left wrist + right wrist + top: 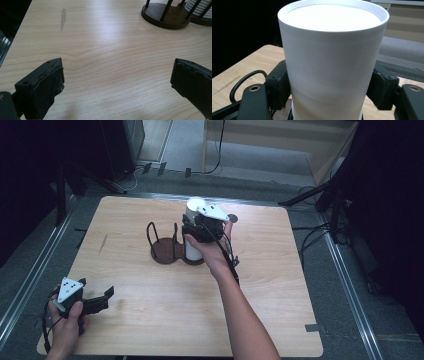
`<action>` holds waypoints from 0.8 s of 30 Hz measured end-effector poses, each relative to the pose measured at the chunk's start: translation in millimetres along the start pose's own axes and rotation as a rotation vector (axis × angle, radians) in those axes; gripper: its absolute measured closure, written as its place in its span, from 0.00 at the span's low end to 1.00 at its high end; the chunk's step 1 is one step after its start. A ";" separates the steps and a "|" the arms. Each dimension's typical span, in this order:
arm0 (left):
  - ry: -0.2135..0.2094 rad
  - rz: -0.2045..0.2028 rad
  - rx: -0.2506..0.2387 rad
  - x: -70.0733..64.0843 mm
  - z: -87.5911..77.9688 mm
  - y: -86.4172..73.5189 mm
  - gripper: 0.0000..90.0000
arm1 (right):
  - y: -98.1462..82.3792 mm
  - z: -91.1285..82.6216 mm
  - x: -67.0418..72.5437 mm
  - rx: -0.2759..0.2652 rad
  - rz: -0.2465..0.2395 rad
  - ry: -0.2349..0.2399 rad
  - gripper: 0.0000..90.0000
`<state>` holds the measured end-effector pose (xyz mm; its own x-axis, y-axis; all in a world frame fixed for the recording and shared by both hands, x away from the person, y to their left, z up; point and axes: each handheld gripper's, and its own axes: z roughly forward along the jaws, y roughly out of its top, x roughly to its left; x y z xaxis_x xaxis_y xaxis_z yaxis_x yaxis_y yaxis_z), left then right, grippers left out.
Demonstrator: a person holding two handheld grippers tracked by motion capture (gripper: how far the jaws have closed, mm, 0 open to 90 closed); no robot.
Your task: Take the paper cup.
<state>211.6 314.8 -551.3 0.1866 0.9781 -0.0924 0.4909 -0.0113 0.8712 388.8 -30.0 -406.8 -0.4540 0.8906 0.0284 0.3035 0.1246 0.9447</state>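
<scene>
Right gripper [196, 231] clamps its jaws on the white cup [332, 62], upright in the dark rack [167, 251] mid-table [280, 320]; left gripper [102, 299] rests wide open near the left front corner.

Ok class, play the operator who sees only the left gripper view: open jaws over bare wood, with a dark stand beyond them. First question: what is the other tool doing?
Observer: The right tool is shut on a white cup, gripping its sides.
Operator: Where does that cup stand?
Observer: Upright in the right-hand ring of the dark stand, as the high view shows it.
Operator: And where is my tool?
Observer: The left tool is by the near left corner of the table.
</scene>
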 end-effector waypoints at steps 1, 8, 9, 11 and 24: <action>0.000 0.000 0.000 0.0 0.0 0.0 0.00 | 0.6 -0.2 0.0 -0.002 0.001 0.000 0.32; -0.001 -0.001 0.001 0.1 0.2 0.1 0.00 | 7.4 -2.9 -0.3 -0.016 0.004 0.002 0.32; -0.001 0.000 0.001 0.2 0.1 0.1 0.00 | 8.6 -3.4 -0.2 -0.019 0.005 0.001 0.32; -0.001 -0.002 0.001 0.1 0.2 0.1 0.00 | 11.8 -4.5 0.1 -0.026 0.005 0.000 0.32; -0.004 -0.005 0.002 0.3 0.5 0.2 0.00 | 26.0 -12.3 -1.6 -0.064 0.012 0.001 0.32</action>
<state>212.2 315.0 -551.4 0.1875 0.9773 -0.0988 0.4934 -0.0067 0.8698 387.1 -33.6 -378.2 -0.4513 0.8915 0.0406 0.2552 0.0853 0.9631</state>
